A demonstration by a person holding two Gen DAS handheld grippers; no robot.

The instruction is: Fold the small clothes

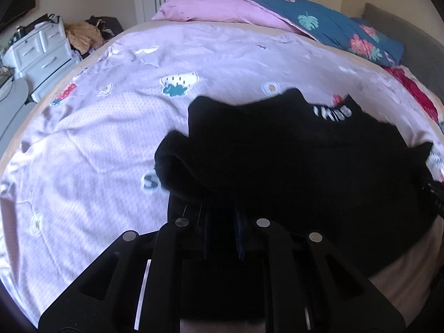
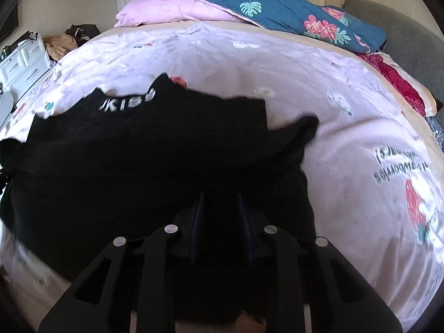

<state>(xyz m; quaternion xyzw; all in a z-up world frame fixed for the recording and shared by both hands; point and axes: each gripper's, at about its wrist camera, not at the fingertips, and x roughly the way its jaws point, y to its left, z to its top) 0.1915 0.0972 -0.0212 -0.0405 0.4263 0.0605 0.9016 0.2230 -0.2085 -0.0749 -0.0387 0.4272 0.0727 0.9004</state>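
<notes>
The black top (image 1: 277, 144) lies spread on the lilac bed sheet (image 1: 83, 138), near the front edge of the bed. Its long way runs side to side, from one gripper across to the other. The white letters (image 1: 331, 112) sit on the far part of it.

On the left, the left gripper (image 1: 223, 211) is at the left end of the top. Its jaws are squeezed close together, and the dark cloth bunches up right at the tips. It looks like it pinches the near edge there, but the black cloth hides the tips, so I cannot be sure.

On the right, the right gripper (image 2: 221, 194) is at the right end of the same top (image 2: 166, 152). Its jaws stand a bit apart over the cloth. I cannot tell if they grip it.

Both are about as near, one at each end. I think the next move is to carry the near edge away toward the letters
</notes>
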